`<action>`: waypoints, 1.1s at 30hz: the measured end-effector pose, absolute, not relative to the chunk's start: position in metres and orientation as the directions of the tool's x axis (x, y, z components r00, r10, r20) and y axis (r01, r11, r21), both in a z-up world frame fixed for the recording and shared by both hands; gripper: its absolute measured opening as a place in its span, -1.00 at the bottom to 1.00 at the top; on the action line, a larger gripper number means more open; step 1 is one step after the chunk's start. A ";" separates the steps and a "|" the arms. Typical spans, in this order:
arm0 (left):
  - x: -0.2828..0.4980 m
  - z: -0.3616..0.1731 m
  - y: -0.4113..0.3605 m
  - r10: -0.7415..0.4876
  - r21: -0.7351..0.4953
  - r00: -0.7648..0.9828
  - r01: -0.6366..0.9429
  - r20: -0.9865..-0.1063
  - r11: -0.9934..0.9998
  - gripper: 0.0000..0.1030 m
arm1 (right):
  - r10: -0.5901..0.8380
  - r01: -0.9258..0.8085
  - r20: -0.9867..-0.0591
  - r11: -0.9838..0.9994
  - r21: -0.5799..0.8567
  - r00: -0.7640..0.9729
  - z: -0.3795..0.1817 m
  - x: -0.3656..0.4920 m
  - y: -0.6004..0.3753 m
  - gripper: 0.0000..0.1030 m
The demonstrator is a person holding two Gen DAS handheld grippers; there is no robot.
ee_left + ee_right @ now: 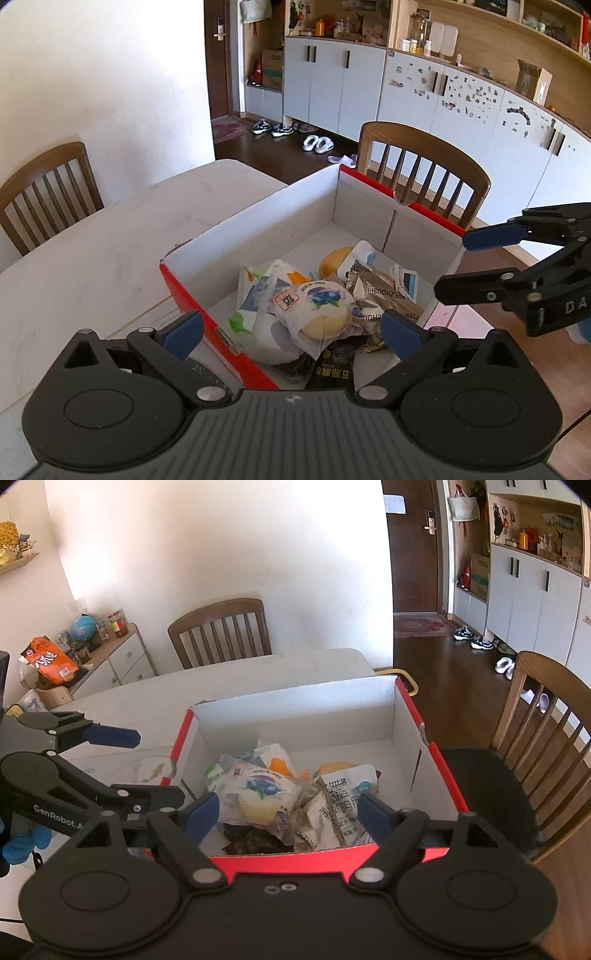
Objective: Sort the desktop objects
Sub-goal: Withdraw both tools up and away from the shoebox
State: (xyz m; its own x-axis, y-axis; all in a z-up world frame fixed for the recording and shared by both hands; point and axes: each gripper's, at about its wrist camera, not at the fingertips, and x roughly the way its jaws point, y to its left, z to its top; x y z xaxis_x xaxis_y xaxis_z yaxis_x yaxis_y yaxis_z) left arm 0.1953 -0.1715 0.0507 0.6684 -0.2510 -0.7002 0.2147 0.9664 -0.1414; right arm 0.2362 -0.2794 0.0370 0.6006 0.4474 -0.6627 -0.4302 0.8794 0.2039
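Observation:
A cardboard box [258, 210] [295, 709], red outside and white inside, stands on the white table [92, 251]. Inside lies a heap of snack packets: a clear-wrapped bun with a blueberry label [317, 306] [258, 790], a white printed packet [343, 797], a black packet [332, 365] and an orange round thing [334, 258]. My left gripper [291, 332] [159, 768] hangs open over the box's near left corner, with nothing pressed between its blue pads. My right gripper [288, 812] [454, 266] is wide open above the box's near wall, holding nothing.
A wooden chair [424, 173] stands behind the box and another [221, 631] at the table's far side. The box's right side hangs over a dark chair seat [487, 794]. A low sideboard [122, 657] with packets stands at the left wall.

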 end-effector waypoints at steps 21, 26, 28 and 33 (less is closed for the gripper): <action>0.156 0.060 -0.165 -0.211 -0.164 0.699 0.135 -0.684 0.977 0.99 | 0.471 -0.455 -0.634 0.867 0.204 0.613 0.043 0.205 -0.282 0.76; 0.147 0.069 -0.170 -0.171 -0.108 0.736 0.133 -0.655 0.985 0.99 | 0.479 -0.464 -0.631 0.862 0.204 0.610 0.044 0.202 -0.282 0.76; 0.146 0.071 -0.171 -0.161 -0.095 0.739 0.132 -0.655 0.987 0.99 | 0.478 -0.466 -0.631 0.862 0.202 0.611 0.045 0.201 -0.282 0.76; 0.143 0.070 -0.172 -0.208 -0.134 0.722 0.160 -0.660 0.978 0.99 | 0.476 -0.469 -0.633 0.861 0.196 0.611 0.045 0.198 -0.283 0.76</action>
State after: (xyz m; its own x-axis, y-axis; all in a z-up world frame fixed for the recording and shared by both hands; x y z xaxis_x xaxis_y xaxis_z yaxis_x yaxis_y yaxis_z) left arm 0.1432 -0.1721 0.0703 0.7222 -0.2084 -0.6595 0.1602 0.9780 -0.1336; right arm 0.1977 -0.2828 0.0448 0.6106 0.4761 -0.6328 -0.4688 0.8613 0.1957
